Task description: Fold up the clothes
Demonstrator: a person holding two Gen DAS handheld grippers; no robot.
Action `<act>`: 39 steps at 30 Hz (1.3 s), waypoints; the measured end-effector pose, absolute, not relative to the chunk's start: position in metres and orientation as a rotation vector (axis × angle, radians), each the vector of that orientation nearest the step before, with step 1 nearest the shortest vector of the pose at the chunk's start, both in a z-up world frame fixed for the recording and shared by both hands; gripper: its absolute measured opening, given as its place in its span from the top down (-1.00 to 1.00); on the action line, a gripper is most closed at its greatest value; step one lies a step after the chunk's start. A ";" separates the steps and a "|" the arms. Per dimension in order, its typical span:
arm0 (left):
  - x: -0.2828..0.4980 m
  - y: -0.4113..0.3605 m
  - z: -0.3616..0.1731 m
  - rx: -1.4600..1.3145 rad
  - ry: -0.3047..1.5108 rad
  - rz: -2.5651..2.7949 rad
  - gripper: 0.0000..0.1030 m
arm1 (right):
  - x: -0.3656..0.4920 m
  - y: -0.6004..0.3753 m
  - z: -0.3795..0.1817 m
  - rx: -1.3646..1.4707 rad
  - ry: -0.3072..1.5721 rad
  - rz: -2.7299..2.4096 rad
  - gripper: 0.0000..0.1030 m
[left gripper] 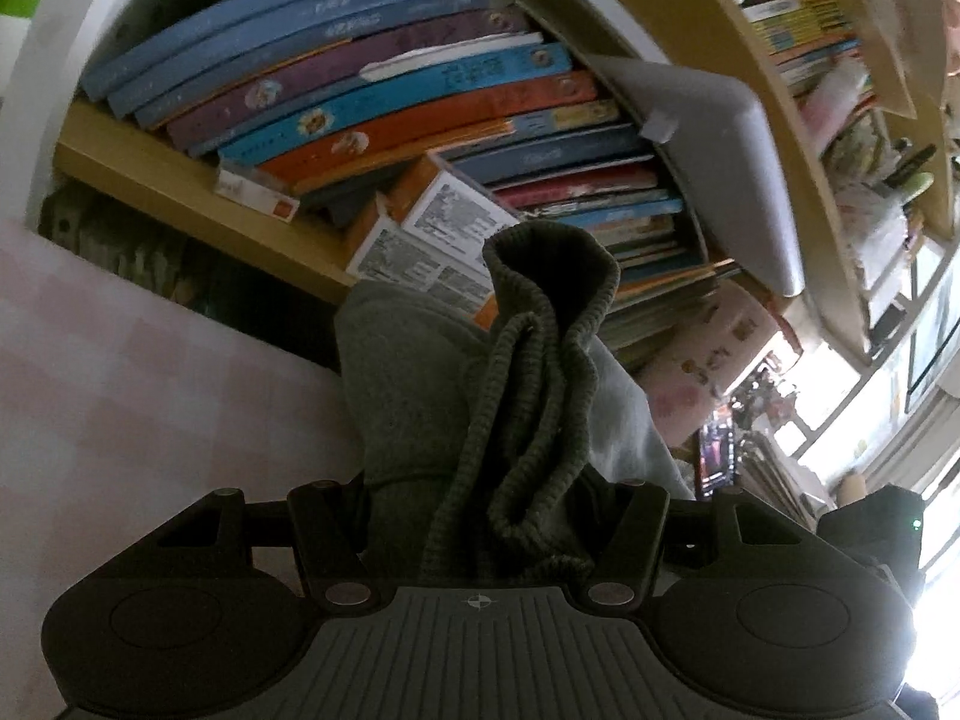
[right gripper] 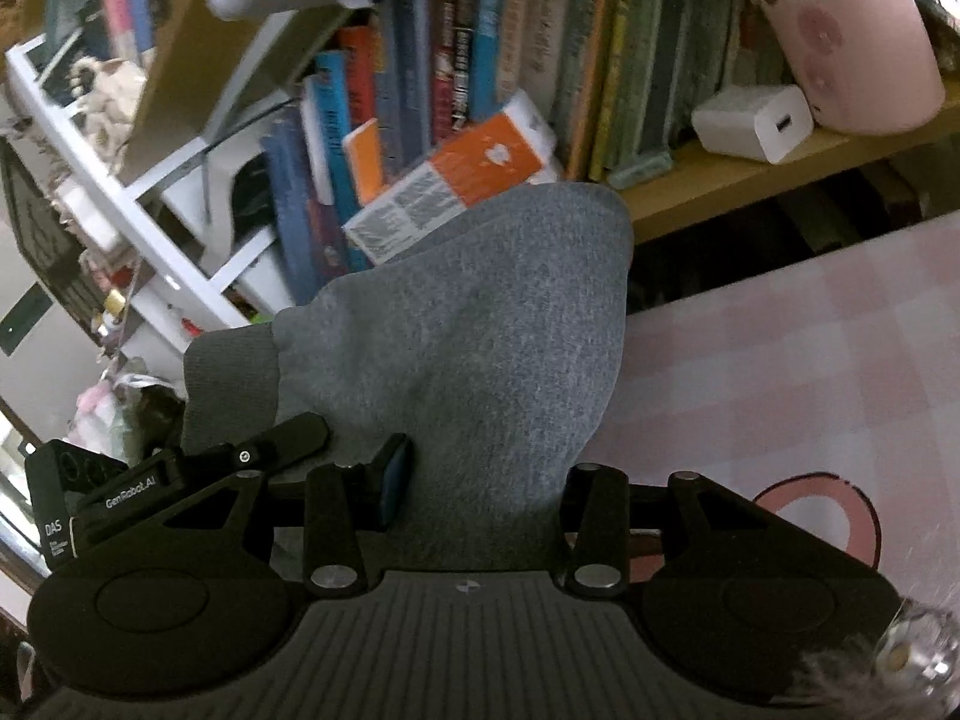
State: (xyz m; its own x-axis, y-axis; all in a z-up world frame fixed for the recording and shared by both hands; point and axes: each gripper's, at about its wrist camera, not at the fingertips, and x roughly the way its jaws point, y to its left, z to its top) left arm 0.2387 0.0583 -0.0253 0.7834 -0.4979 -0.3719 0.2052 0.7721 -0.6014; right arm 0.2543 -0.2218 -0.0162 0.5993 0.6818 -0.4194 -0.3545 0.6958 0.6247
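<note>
While both grippers hold it up off the pink checked desk (right gripper: pixel 810 360), the grey knit sweatshirt w/ ribbed cuff (left gripper: pixel 528 396) is mid-handling, not lying folded. Left gripper (left gripper: pixel 480 516) is clamped on bunched ribbed fabric; right gripper (right gripper: pixel 474 498) is clamped on smooth grey cloth. Stage unclear: could be a lift to spread or a fold in transit, so flat folding is prob. left. Left view shows cuff at 12 o'clock; right view alone shows the other gripper at 9 o'clock & white charger (right gripper: pixel 756 123) at 1 o'clock.
</note>
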 end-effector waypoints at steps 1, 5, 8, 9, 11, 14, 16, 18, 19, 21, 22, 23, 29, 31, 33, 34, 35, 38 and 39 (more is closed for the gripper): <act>0.241 0.059 -0.026 -0.579 0.550 -0.403 -0.16 | 0.257 -0.223 -0.017 0.526 0.695 0.633 0.24; 0.244 0.059 -0.028 -0.578 0.565 -0.404 -0.19 | 0.263 -0.226 -0.022 0.557 0.713 0.631 0.18; 0.246 0.061 -0.031 -0.592 0.572 -0.400 -0.26 | 0.264 -0.227 -0.026 0.578 0.720 0.628 0.10; 0.246 0.062 -0.032 -0.598 0.573 -0.399 -0.29 | 0.264 -0.227 -0.026 0.579 0.719 0.626 0.06; 0.247 0.063 -0.034 -0.605 0.573 -0.399 -0.32 | 0.263 -0.228 -0.027 0.579 0.715 0.622 -0.07; 0.247 0.065 -0.034 -0.612 0.570 -0.402 -0.36 | 0.261 -0.229 -0.026 0.559 0.701 0.612 -0.21; 0.246 0.066 -0.034 -0.609 0.563 -0.401 -0.38 | 0.258 -0.230 -0.023 0.538 0.682 0.599 -0.28; 0.242 0.067 -0.031 -0.600 0.544 -0.392 -0.40 | 0.253 -0.232 -0.020 0.521 0.662 0.581 -0.36; 0.240 0.068 -0.030 -0.595 0.534 -0.388 -0.43 | 0.251 -0.234 -0.018 0.519 0.652 0.570 -0.41; 0.232 0.071 -0.027 -0.580 0.501 -0.369 -0.47 | 0.244 -0.238 -0.015 0.519 0.628 0.545 -0.47; 0.226 0.073 -0.024 -0.566 0.477 -0.356 -0.50 | 0.240 -0.241 -0.013 0.521 0.614 0.532 -0.53; 0.221 0.074 -0.021 -0.553 0.453 -0.344 -0.52 | 0.234 -0.244 -0.011 0.525 0.602 0.521 -0.55; 0.177 0.074 -0.010 -0.519 0.376 -0.270 -0.65 | 0.189 -0.245 -0.005 0.498 0.581 0.477 -0.61; 0.163 0.069 -0.007 -0.501 0.371 -0.264 -0.67 | 0.173 -0.243 -0.004 0.481 0.579 0.464 -0.63; 0.149 0.062 -0.005 -0.477 0.370 -0.262 -0.69 | 0.157 -0.240 -0.003 0.464 0.577 0.452 -0.64; 0.143 0.058 -0.004 -0.462 0.373 -0.260 -0.69 | 0.149 -0.238 -0.002 0.449 0.577 0.448 -0.64; 0.136 0.053 -0.003 -0.447 0.376 -0.258 -0.69 | 0.141 -0.234 0.000 0.429 0.577 0.450 -0.65; 0.118 0.042 -0.002 -0.406 0.383 -0.247 -0.70 | 0.119 -0.224 0.004 0.379 0.574 0.456 -0.69; 0.112 0.039 -0.002 -0.393 0.384 -0.242 -0.70 | 0.112 -0.221 0.005 0.362 0.572 0.457 -0.70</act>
